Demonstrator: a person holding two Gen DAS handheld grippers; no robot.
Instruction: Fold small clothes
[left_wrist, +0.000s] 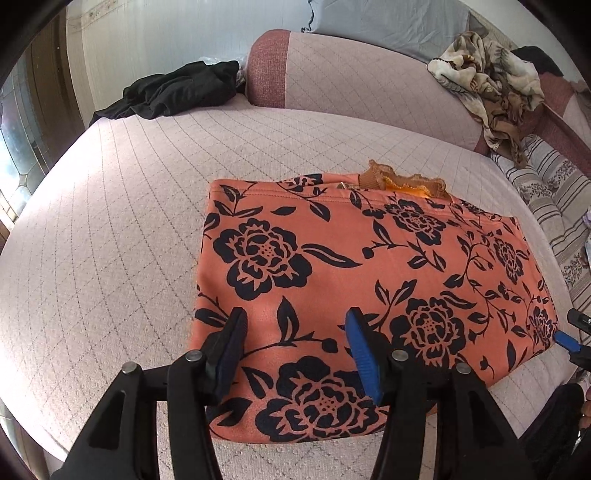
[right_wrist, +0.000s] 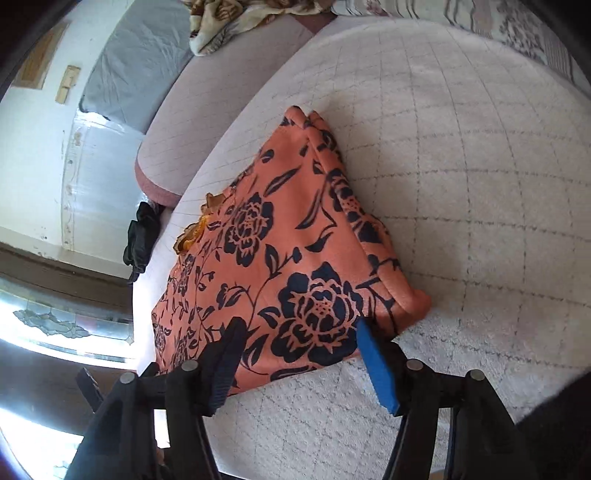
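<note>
Orange floral garment (left_wrist: 354, 273), one, folded, two grippers' jaws apart, gripping nothing

Folded garment on a quilted bed cover.
An orange garment (left_wrist: 351, 266) printed with dark navy flowers is laid flat, folded into a rough rectangle; a brown lace trim (left_wrist: 402, 181) is seen protruding at its far edge.

Each black claw (left_wrist: 295, 325) (right_wrist: 299, 332) carries blue ribbed pads (left_wrist: 364, 354) and round silver rivets.
</note>
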